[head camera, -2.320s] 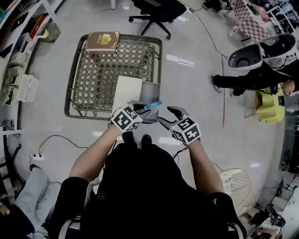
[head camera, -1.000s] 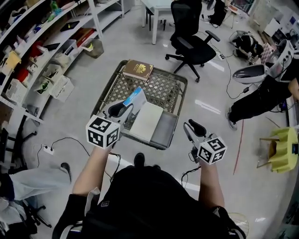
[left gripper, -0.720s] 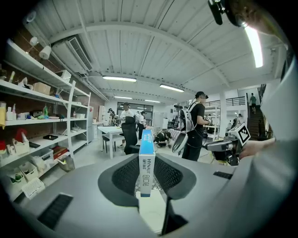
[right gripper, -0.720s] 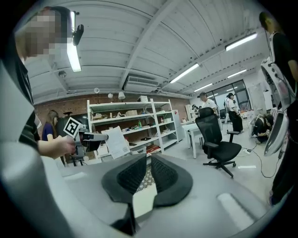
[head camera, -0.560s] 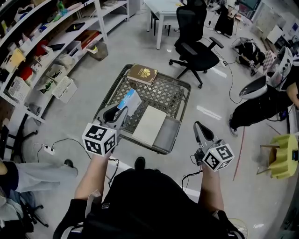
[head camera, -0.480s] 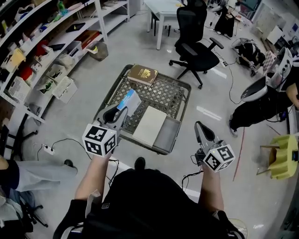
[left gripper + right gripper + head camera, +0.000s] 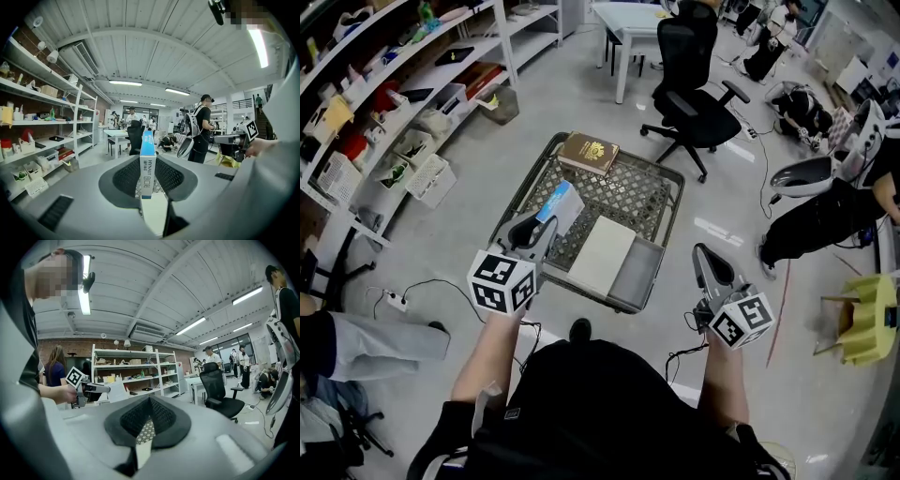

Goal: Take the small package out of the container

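Observation:
My left gripper (image 7: 546, 217) is shut on a small blue and white package (image 7: 561, 200), held on edge above the near left rim of the wire basket (image 7: 516, 190). In the left gripper view the package (image 7: 146, 161) stands upright between the two pads, its narrow printed side toward the camera. My right gripper (image 7: 706, 253) is at the right, beyond the basket's near right corner, shut with nothing in it. In the right gripper view its pads (image 7: 140, 416) meet, and the mesh of the basket shows below them.
A flat white box (image 7: 602, 253) and a grey box (image 7: 636, 268) lie in the basket. A brown book (image 7: 589, 153) rests on its far rim. Shelves (image 7: 384, 103) line the left. An office chair (image 7: 694, 94) stands behind, and a person (image 7: 825, 206) is at the right.
The left gripper has carried the package up and left, out over the basket's rim. The right gripper has drawn away to the right and risen, and its jaws have closed.

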`<state>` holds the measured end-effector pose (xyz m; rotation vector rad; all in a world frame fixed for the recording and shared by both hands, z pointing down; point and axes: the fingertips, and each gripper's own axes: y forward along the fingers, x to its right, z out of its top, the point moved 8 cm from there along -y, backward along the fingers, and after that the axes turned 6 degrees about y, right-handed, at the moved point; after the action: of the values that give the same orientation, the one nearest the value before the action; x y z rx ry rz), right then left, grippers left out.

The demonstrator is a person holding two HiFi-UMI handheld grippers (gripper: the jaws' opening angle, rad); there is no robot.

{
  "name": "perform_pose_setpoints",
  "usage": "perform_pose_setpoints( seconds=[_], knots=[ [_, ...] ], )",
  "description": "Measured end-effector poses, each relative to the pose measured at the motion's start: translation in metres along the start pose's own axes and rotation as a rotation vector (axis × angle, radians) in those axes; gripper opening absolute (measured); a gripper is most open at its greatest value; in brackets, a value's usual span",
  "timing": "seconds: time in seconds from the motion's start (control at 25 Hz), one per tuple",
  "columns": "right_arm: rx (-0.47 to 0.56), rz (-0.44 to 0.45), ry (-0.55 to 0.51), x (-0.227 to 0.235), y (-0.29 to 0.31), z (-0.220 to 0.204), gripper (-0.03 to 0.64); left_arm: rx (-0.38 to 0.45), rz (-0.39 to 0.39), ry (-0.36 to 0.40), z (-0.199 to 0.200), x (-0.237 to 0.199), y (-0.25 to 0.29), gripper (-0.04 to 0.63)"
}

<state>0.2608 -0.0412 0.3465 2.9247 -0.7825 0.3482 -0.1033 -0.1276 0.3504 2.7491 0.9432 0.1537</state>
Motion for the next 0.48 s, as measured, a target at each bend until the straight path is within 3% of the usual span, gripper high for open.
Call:
perform_pose_setpoints(
  seconds=[0.48],
  knots=[
    [0.011, -0.007, 0.006, -0.0027, 0.002, 0.0042, 0.008, 0.006, 0.0, 0.006, 0.0014, -0.0034, 0.0011, 0.097]
  ],
)
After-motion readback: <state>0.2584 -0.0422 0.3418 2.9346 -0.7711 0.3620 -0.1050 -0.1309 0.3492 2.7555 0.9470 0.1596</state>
